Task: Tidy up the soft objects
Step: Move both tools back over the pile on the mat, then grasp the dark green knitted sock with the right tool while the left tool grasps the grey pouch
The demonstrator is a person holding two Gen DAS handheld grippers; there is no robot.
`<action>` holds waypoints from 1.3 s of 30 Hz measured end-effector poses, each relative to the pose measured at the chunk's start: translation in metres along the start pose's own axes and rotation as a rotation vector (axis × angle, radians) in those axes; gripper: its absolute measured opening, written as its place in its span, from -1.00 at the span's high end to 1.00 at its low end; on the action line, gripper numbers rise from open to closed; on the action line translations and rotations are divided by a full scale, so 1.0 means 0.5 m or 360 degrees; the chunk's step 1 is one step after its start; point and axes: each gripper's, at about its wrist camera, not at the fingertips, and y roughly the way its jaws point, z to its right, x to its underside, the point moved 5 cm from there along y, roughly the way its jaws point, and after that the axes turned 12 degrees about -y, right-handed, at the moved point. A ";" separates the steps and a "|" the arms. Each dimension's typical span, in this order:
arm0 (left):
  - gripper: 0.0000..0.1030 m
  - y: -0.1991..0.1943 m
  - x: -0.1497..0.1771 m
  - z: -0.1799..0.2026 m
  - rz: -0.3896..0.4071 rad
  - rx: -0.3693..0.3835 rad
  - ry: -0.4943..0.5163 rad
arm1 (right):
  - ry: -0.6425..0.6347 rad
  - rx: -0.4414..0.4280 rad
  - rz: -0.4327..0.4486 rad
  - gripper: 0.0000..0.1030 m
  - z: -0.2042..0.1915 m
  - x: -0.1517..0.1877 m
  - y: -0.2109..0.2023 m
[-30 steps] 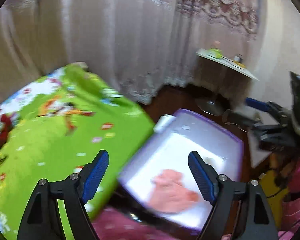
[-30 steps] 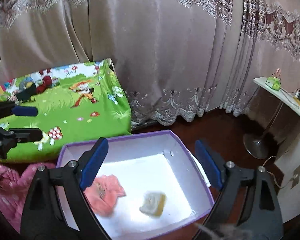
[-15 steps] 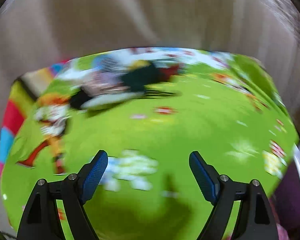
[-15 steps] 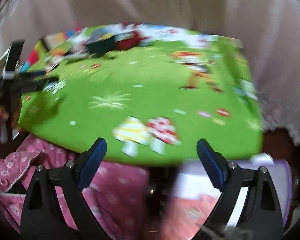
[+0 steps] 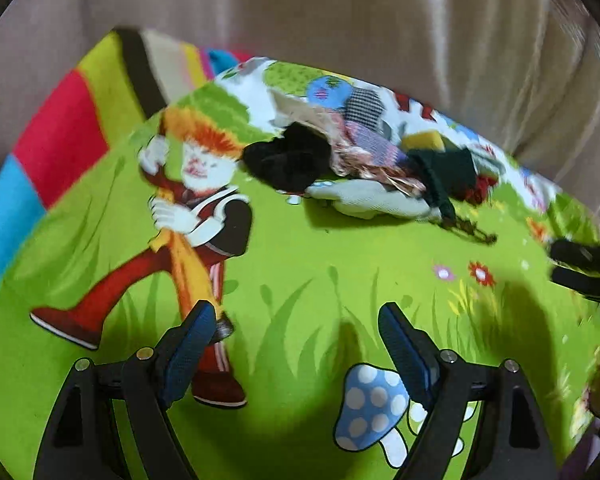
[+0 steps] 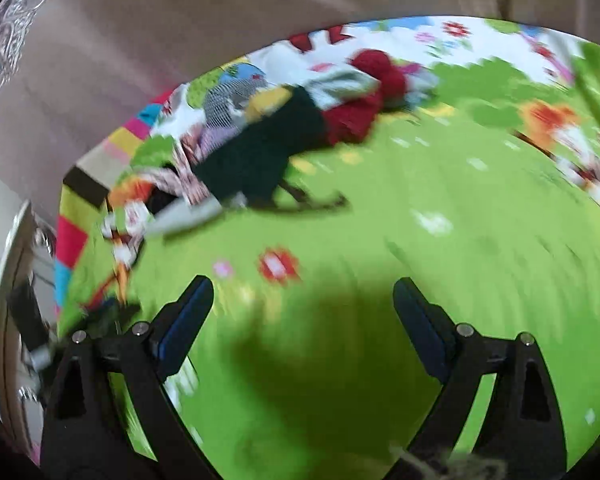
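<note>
The left claw hangs over the green cartoon cloth with its blue-padded jaws spread wide and nothing between them; only the printed grass and a blue spotted mushroom show in the gap. The right claw is likewise wide apart and empty, tilted down over the same cloth, its own shadow falling on the green just ahead of its pads, though this view is smeared by blur. Taking the printed orange-haired runner as the landmark, the heap of soft objects lies just beyond and to the right of his head, toward the far edge of the cloth and well apart from both claws. Nearest the runner in that heap is a black fuzzy piece; a pale grey-white piece lies touching it on the near side, patterned plaid fabrics are piled behind, and farther from the runner sit a yellow sponge-like block, a dark green cloth and a bit of red knit. From the right wrist view the same heap shows with the red knit at its right end and the dark cloth in the middle. To the runner's left a striped multicoloured edge borders the green, and a beige curtain hangs behind everything. At the far right of the cloth, the black tips of the other claw poke into the left wrist view.
</note>
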 end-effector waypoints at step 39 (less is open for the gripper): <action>-0.99 0.019 -0.003 -0.003 -0.0046 0.0081 -0.0068 | -0.0213 0.0186 -0.0102 -0.53 0.103 0.092 0.006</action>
